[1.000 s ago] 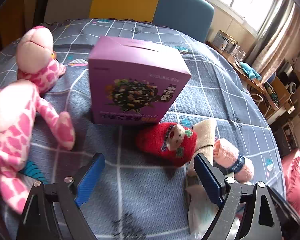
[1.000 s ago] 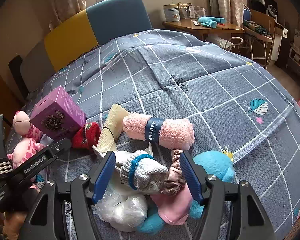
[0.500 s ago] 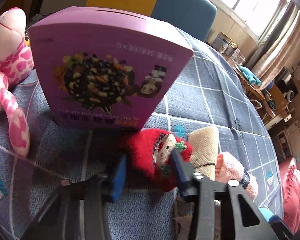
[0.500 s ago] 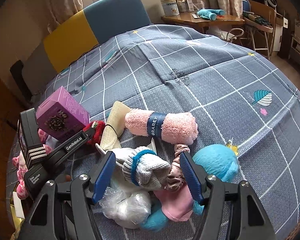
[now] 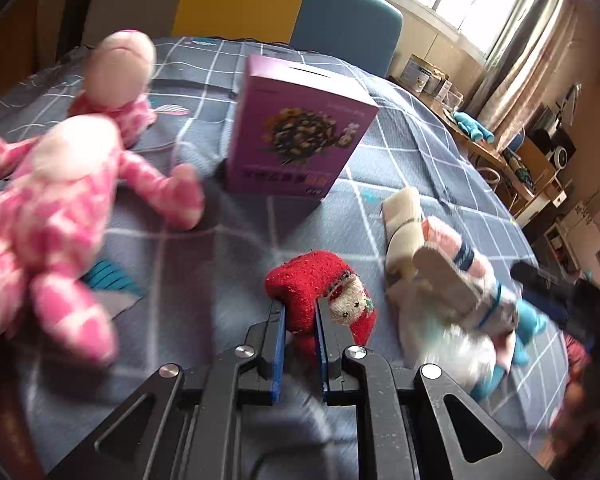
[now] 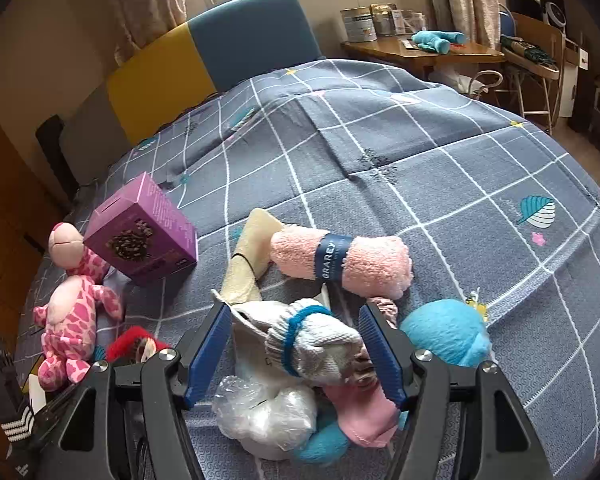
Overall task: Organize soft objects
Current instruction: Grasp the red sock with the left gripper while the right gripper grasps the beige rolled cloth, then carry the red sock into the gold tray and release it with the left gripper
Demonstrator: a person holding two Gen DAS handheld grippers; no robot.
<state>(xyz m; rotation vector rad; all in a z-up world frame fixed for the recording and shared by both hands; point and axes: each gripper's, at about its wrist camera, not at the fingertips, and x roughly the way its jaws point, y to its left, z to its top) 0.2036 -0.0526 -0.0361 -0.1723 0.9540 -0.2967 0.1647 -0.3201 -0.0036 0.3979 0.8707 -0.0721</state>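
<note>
Red Santa sock [image 5: 320, 292] sits pinched between the blue pads of the left gripper [image 5: 300, 316], jaws just closed tight on its cuff end; Santa-face part bulges out to the right of the pads, sock low over the grey checked bedspread [image 5: 400, 128]. From right wrist view the same sock shows as a red blur at lower left, near the pink giraffe plush [image 6: 72, 320]. Purple box [image 5: 296, 136] stands upright behind the sock, apart from it; plush lies to the box's left w/ one leg reaching toward the box. Right of the sock: beige rolled cloth [image 6: 250, 256], touching the pink rolled towel w/ navy band [image 6: 340, 260]. Right gripper [image 6: 296, 344] has jaws parted, hovering over the pile; white knit sock w/ blue ring [image 6: 312, 340] lies between the pads, can't tell if they touch it. Under it a clear plastic bag [image 6: 260, 408], pink cloth [image 6: 360, 412], and a blue fuzzy ball [image 6: 444, 332] just to the right.
</note>
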